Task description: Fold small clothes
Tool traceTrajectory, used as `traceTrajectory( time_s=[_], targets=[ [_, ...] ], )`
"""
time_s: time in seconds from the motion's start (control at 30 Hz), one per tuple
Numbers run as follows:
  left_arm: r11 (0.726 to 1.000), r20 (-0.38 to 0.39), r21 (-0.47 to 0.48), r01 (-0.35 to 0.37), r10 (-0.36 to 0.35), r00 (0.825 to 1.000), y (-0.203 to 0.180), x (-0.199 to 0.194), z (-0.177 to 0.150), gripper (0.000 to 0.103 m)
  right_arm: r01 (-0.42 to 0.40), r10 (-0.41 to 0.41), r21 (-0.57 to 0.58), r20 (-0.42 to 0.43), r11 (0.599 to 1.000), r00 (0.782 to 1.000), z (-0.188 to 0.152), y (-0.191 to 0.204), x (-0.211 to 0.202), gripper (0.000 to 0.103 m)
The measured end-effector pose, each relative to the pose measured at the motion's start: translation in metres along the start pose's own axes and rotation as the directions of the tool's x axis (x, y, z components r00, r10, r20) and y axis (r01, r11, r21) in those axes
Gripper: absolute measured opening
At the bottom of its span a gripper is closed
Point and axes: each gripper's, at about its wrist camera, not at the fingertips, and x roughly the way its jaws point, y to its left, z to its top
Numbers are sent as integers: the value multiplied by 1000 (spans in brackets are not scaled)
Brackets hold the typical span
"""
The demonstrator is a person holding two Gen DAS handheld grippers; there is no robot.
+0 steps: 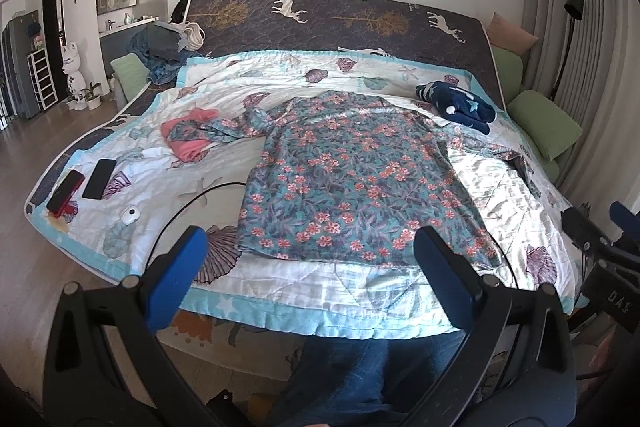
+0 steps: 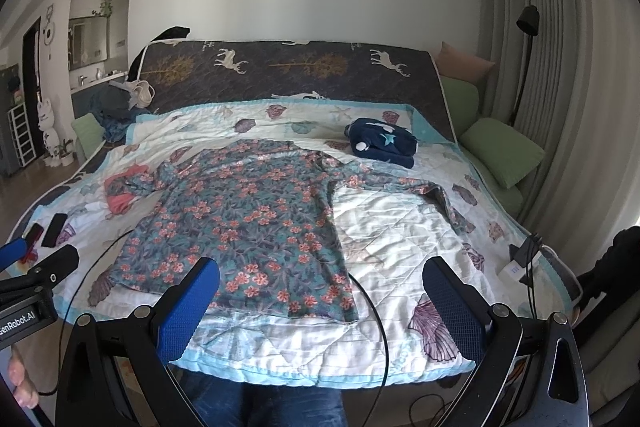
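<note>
**Left wrist view: shirt laid out, nothing pinched yet**

Floral shirt (image 1: 344, 183) lies flat on the quilt (image 1: 320, 291), hem nearest me, sleeves spread. Left gripper (image 1: 310, 259) and right gripper (image 2: 320, 291) hover short of it, jaws spread, empty. I'd pinch a sleeve cuff first and fold inward. Thin, soft cotton look; quilt puckered, stitched.

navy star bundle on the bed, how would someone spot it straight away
Start at the dark headboard cover with white deer. Just below it, near the green pillow, sits the navy bundle. Unlike the spread floral shirt, it is bunched, dark blue with pale stars.
</note>
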Motion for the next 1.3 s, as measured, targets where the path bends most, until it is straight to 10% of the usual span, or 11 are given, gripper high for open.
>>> traceTrajectory(
  time_s=[0.6,0.83,1.0,1.13,1.3],
  targets=[
    [995,5,87,39,-40,999,-45,22,33,102,36,-33,43,-55,998,998,10,-28,29,103],
    [969,-52,222,113,-104,993,-113,97,84,102,159,-144,120,-121,980,982,31,-92,73,103],
    [928,-115,332,167,-136,984,-179,187,114,102,65,-3,305,-202,950,979,51,-176,148,103],
    [870,-173,419,259,-203,964,-232,242,123,102,-72,258,610,-223,789,940,39,-259,227,103],
    [798,-252,496,342,-245,936,-296,310,128,102,-62,422,890,-152,451,894,-13,-340,314,103]
  ],
)
